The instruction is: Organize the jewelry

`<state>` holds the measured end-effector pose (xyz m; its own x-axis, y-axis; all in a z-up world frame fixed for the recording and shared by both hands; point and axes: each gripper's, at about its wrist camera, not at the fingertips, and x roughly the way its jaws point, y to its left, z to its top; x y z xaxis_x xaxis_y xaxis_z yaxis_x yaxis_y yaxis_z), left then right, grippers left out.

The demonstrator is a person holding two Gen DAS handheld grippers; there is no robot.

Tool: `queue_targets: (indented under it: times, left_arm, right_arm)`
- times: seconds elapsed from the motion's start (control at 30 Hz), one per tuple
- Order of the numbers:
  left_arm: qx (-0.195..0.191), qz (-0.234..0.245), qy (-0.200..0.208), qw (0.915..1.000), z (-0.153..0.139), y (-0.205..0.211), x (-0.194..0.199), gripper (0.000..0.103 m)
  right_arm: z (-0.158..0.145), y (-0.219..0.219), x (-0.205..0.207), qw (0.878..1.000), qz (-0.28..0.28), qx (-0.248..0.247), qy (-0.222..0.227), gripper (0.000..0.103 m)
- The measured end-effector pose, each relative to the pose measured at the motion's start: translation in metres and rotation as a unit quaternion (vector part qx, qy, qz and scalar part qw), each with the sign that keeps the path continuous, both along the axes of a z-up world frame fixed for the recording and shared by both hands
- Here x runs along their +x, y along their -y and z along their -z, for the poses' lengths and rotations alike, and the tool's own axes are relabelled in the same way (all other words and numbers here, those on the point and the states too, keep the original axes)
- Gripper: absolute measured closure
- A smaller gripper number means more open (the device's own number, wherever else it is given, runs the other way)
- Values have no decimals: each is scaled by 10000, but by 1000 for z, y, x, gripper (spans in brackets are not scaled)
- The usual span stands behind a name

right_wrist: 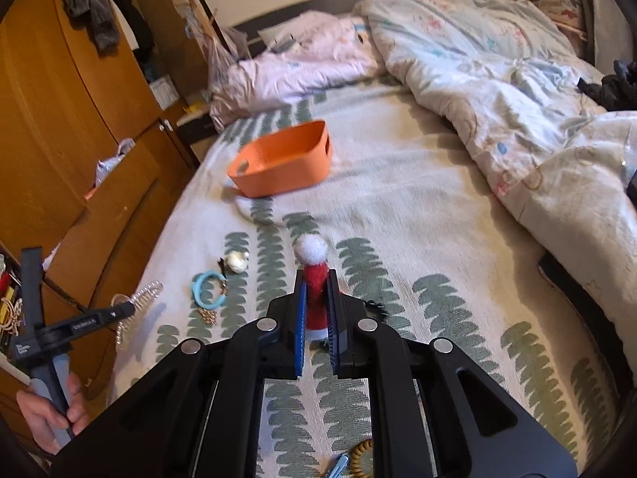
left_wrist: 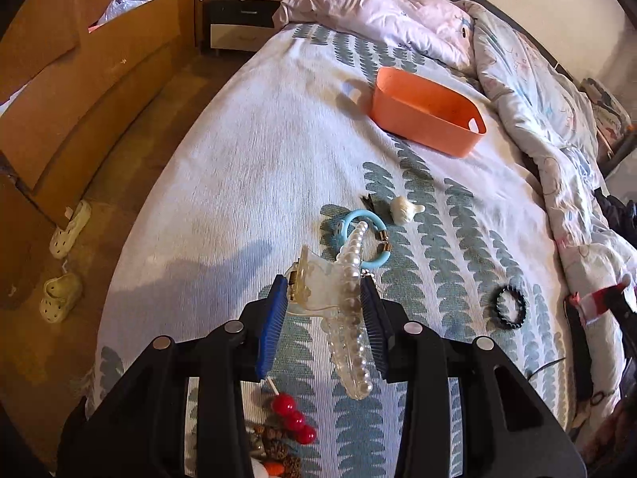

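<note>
Left wrist: left gripper (left_wrist: 324,298) clamped on pearl hair claw (left_wrist: 346,310), raised for carrying to far orange basket (left_wrist: 428,113). Right gripper (right_wrist: 316,304) pinching Santa-hat clip (right_wrist: 314,279), likewise.

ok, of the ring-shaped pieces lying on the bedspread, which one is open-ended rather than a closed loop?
The light-blue bracelet with gold end caps: its ends leave a gap. The black beaded ring farther right is a full closed loop.

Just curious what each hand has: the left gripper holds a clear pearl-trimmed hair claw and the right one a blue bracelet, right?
Not quite. The right gripper holds a red felt Santa hat with a white pompom, per the right wrist view. The left gripper does hold the clear pearl-trimmed hair claw.
</note>
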<state>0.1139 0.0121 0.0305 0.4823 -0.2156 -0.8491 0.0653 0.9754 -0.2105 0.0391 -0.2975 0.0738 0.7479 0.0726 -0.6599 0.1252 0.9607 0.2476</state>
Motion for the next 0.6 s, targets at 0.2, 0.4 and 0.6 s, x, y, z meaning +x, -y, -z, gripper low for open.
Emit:
queue_targets:
  times: [0.2,0.4,0.6]
  left_arm:
    - [-58,-16,-20,10000,0,-7,-13,65]
    - [-112,103,109,9998,-9,-6,-42,65]
    - [-56,164,152,9997,-1,-8,-73,65]
  right_arm:
    - [8,8,-23,9996,-11,261,-48,93]
    - [28,7,-69,9986,-69,503,-118,92]
    - [49,-2,-110,9981,-155,569,-204,92]
